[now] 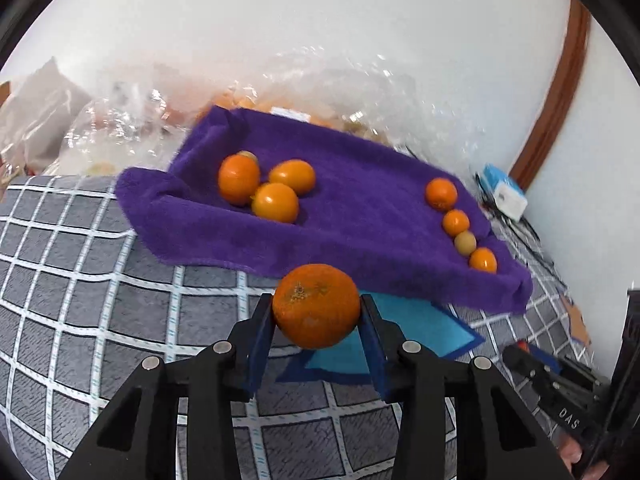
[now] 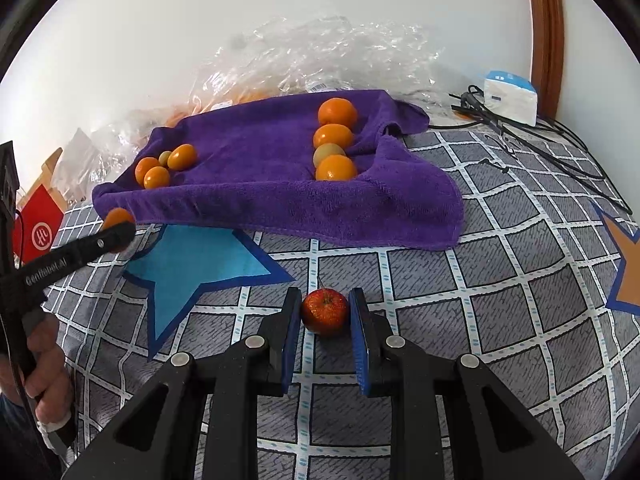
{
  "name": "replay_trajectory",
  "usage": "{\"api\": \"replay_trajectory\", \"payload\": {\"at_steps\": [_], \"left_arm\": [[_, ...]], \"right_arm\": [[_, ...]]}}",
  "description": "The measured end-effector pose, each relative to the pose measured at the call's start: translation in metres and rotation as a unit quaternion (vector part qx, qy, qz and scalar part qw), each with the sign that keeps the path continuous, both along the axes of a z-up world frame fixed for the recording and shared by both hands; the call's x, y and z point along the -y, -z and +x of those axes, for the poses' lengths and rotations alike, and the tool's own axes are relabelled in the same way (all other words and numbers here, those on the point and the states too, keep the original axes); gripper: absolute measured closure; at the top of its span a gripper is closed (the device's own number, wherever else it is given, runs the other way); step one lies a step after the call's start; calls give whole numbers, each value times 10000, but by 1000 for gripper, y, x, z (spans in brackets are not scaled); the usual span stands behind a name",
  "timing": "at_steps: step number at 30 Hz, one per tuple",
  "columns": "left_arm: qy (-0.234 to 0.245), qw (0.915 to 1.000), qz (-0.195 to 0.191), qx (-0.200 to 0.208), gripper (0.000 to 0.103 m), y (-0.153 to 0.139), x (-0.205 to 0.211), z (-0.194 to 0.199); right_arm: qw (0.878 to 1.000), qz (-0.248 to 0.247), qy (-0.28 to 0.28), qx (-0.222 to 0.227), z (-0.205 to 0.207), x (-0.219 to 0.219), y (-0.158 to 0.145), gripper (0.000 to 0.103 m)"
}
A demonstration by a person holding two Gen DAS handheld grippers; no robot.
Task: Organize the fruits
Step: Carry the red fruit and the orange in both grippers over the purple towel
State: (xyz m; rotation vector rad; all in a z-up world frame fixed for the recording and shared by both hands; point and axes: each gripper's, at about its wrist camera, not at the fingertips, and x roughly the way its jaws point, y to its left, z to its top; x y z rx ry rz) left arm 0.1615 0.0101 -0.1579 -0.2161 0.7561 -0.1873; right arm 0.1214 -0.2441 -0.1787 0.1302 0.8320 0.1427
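The left gripper [image 1: 317, 312] is clamped on a big orange [image 1: 316, 306], held just off the near edge of the purple towel [image 1: 360, 216]. The right gripper [image 2: 325, 312] grips a small red apple [image 2: 325, 311] above the checked blanket [image 2: 480, 300] (the towel already carries two clusters of small oranges)

Your left wrist view is smeared toward the top: the clear plastic bags [image 1: 132, 120] blur, contents unreadable. A small pale fruit [image 1: 247, 155] hides behind the orange cluster. In the right wrist view, the left gripper's arm covers most of the orange [image 2: 116, 216] at left edge.
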Motion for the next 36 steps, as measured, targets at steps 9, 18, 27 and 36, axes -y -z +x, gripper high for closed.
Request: {"api": "replay_trajectory", "payload": {"at_steps": [9, 18, 27, 36], "left_arm": [[-325, 9989, -20, 346, 64, -8, -9, -5], [-441, 9967, -188, 652, 64, -18, -20, -13], [-628, 9948, -133, 787, 64, -45, -35, -18], [-608, 9952, 103, 757, 64, -95, -50, -6]], "right_arm": [[9998, 159, 56, 66, -2, 6, -2, 79], [9997, 166, 71, 171, -12, 5, -8, 79], [9988, -129, 109, 462, -7, 5, -49, 79], [9972, -152, 23, 732, 36, 2, -86, 79]]}}
